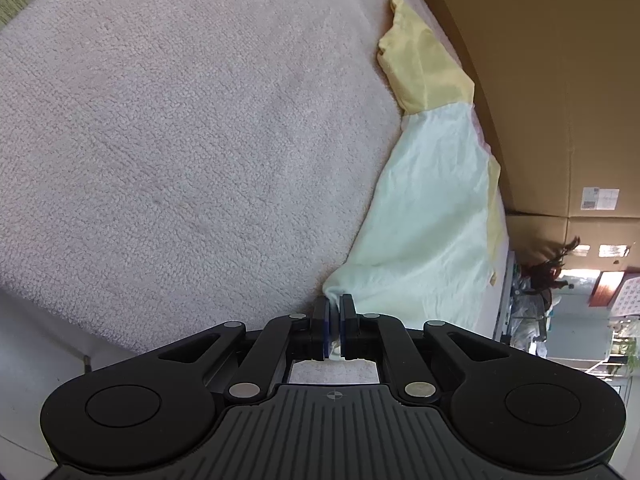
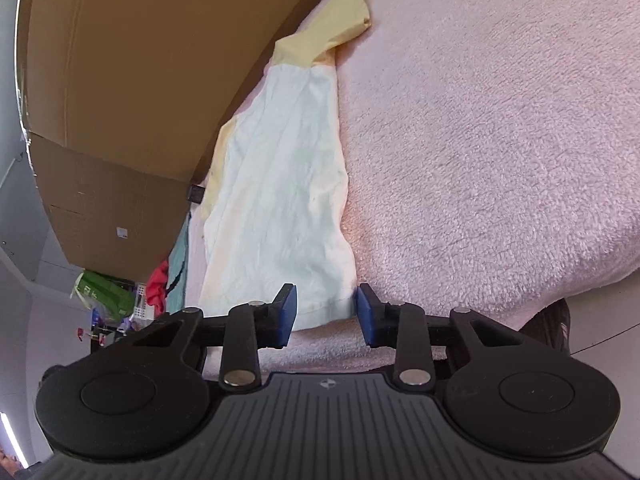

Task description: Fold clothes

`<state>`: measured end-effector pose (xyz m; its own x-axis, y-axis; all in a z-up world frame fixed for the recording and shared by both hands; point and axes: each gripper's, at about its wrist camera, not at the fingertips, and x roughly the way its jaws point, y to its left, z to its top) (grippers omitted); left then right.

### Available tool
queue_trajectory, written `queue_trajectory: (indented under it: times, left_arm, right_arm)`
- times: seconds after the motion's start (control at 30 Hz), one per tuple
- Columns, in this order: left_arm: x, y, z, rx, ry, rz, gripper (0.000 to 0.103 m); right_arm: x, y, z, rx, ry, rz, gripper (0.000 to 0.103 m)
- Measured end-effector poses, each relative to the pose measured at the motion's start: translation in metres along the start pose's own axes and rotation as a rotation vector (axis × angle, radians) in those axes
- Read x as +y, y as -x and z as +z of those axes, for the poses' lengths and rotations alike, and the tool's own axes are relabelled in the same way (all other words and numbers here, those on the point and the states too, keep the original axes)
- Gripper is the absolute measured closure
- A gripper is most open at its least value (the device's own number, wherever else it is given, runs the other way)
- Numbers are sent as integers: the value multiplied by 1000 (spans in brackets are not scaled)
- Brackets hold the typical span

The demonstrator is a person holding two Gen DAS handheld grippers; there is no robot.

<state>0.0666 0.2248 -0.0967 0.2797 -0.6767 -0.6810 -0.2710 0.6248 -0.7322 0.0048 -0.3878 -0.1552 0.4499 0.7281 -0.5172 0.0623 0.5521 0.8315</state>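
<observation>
Garment (image 1: 424, 216) lies long on the pink blanket (image 1: 180, 120); left hand-held gripper (image 1: 334, 320) pinches its corner for folding, right hand-held gripper (image 2: 327, 316) stands spread around the hem.

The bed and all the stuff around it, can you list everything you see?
shirt: one, white with yellow sleeves, lying on the blanket near the box
blanket: one, pale pink, fluffy, under the shirt
cardboard box: one, brown, beside the bed
clothes pile: red and teal, far off, blurry
left gripper: one, black, shut on a corner of the shirt
right gripper: one, black with blue pads, open around the shirt's edge
</observation>
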Motion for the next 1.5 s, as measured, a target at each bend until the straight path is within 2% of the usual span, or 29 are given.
queue_trajectory:
  times: [0.03, 0.1, 0.33, 0.43, 0.5, 0.6, 0.7, 0.8, 0.87, 0.97, 1.03, 1.1, 1.13, 1.2, 1.23, 1.27, 1.3, 1.33, 1.43, 1.5]
  left_arm:
    - [-1, 0, 0, 1, -4, 1, 98]
    - [-4, 1, -1, 0, -14, 4, 98]
    - [-30, 23, -4, -14, -70, -19, 98]
    - [-39, 27, -8, -5, -87, -40, 98]
    - [-45, 29, -11, 3, -98, -54, 98]
    - [-39, 18, -12, 27, -79, -55, 98]
    - [-15, 0, -10, 58, -10, -19, 98]
    - [3, -10, -10, 70, 36, 9, 98]
    - [5, -8, -11, 61, 36, 2, 98]
    - [-2, 4, -10, 16, 3, 27, 98]
    - [-5, 10, -8, -12, -8, 37, 98]
    - [-5, 12, -6, -25, -2, 36, 99]
    - [-5, 12, -5, -32, 1, 36, 83]
    - [-7, 11, -6, -32, -2, 24, 81]
    - [-10, 10, -8, -30, -13, 19, 80]
    - [-12, 9, -10, -28, -24, 16, 80]
    - [-15, 9, -13, -27, -37, 14, 80]
    - [-17, 8, -16, -29, -52, 15, 80]
    - [-22, 9, -26, -42, -94, 23, 78]
    - [-27, 13, -34, -65, -131, 10, 67]
  right_arm:
    - [2, 1, 1, 3, -6, 19, 86]
    - [7, 2, 3, 9, -19, 56, 97]
    - [22, 6, 9, 31, -62, 188, 98]
    - [23, 17, 14, 29, -129, 282, 98]
    - [17, 24, 17, 14, -168, 314, 98]
    - [-7, 31, 22, -48, -236, 299, 98]
    - [-41, 29, 27, -81, -302, 177, 98]
    - [-68, 23, 22, -68, -355, 110, 99]
    - [-72, 19, 18, -64, -351, 109, 98]
    - [-59, 19, 12, -62, -280, 97, 99]
    - [-49, 17, 10, -47, -235, 106, 99]
    - [-44, 13, 6, -16, -248, 155, 98]
    - [-44, 11, 4, -1, -260, 184, 98]
    - [-47, 8, 1, 8, -327, 258, 98]
    - [-49, 9, 0, -6, -348, 264, 96]
    - [-50, 13, 2, -47, -356, 203, 95]
    - [-48, 18, 4, -91, -315, 111, 84]
    - [-46, 24, 6, -136, -271, 17, 82]
    - [-25, 35, 5, -185, -113, -95, 77]
    - [2, 37, -3, -238, 54, -193, 77]
